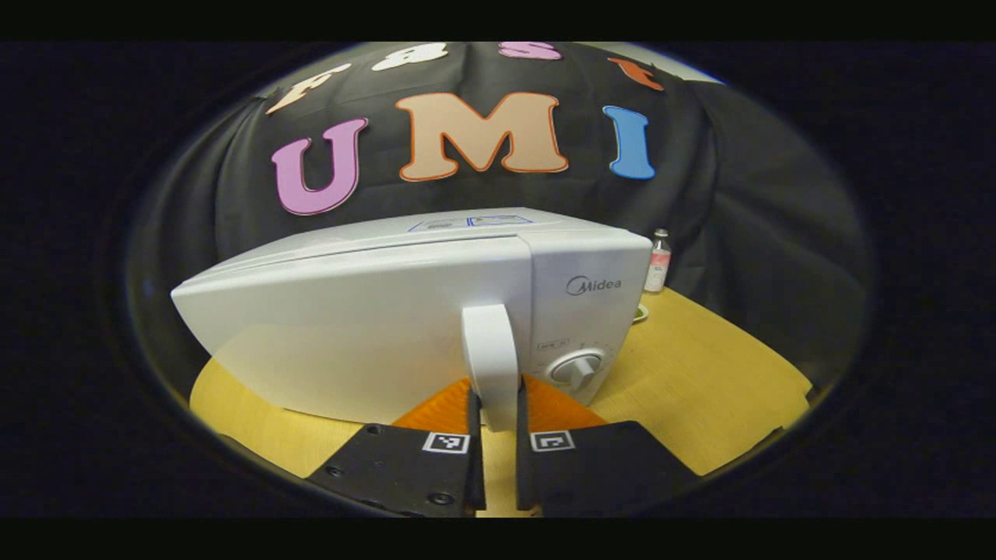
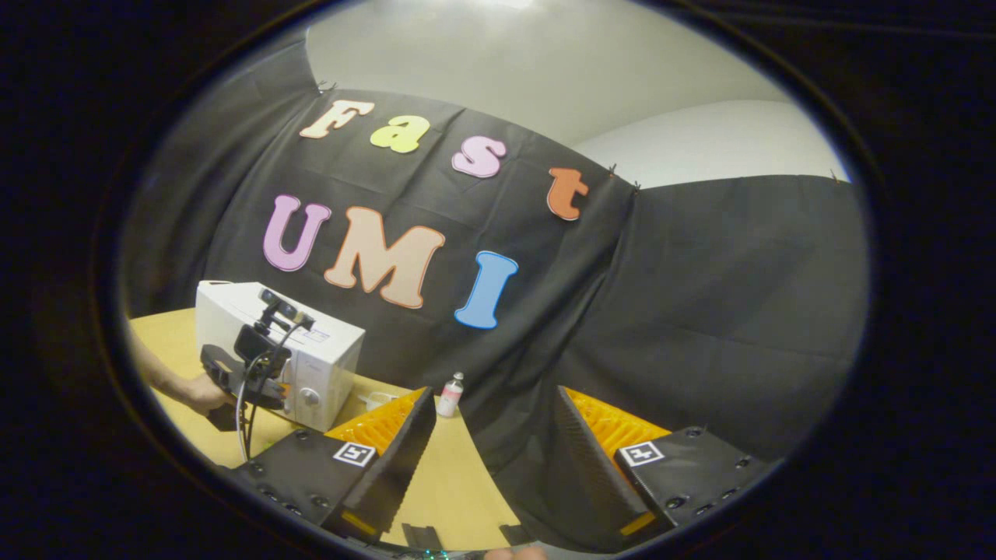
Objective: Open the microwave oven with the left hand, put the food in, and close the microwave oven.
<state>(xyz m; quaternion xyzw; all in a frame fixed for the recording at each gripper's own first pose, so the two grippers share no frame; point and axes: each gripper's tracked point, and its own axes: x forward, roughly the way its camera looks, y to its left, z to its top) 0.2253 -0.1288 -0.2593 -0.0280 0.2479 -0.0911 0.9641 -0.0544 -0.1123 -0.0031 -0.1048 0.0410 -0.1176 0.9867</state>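
Observation:
A white microwave oven (image 1: 373, 327) stands on the yellow table (image 1: 700, 373). Its door looks closed, or at most barely ajar. My left gripper (image 1: 496, 404) is shut on the upright white door handle (image 1: 489, 350), one finger on each side. In the right gripper view the microwave oven (image 2: 327, 350) sits at the left, with a hand holding the left gripper (image 2: 268, 377) at its front. My right gripper (image 2: 490, 459) hangs open over the table, well to the right of the oven, with nothing between its fingers. A pale dish (image 2: 375, 400) lies beside the oven.
A small bottle (image 1: 658, 263) with a pink label stands at the back of the table by the black cloth wall; it is also the bottle (image 2: 450, 395) in the right gripper view. A round knob (image 1: 577, 369) sits on the oven's control panel. Bare table (image 2: 451, 482) lies right of the oven.

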